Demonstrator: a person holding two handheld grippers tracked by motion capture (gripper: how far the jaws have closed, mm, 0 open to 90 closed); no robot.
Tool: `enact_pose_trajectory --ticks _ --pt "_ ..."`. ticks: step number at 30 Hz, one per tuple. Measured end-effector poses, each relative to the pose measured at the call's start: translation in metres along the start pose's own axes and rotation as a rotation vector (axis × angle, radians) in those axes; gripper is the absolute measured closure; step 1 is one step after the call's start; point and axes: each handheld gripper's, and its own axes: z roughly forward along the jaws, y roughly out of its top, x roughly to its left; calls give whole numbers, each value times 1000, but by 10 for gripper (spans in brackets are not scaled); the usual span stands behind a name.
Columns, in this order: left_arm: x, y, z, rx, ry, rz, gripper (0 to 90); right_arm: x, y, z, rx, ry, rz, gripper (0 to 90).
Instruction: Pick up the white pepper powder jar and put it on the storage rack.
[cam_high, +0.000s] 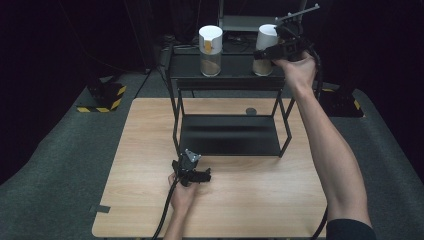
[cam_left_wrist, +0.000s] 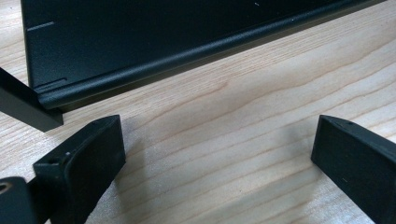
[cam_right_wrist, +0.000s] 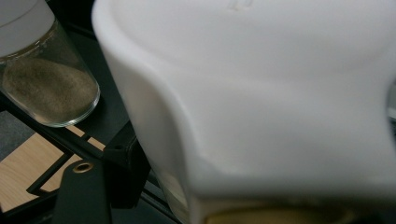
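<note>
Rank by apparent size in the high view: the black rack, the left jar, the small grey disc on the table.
1. black rack
2. left jar
3. small grey disc
The gaps are wide enough that camera distance does not change the order.

White-capped jars (cam_high: 210, 50) of tan powder, black rack (cam_high: 227, 82), pale wood table (cam_high: 150, 150).

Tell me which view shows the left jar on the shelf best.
The high view: the whole left jar stands on the rack's top shelf, white lid over brownish contents. The right gripper view catches just its glass corner; the left gripper view faces the table.
</note>
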Motion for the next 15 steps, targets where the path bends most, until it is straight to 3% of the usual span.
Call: enact_pose_trajectory --ticks 15 --pt "0 0 0 0 -1 -1 28 3 -2 7 -14 0 -17 294"
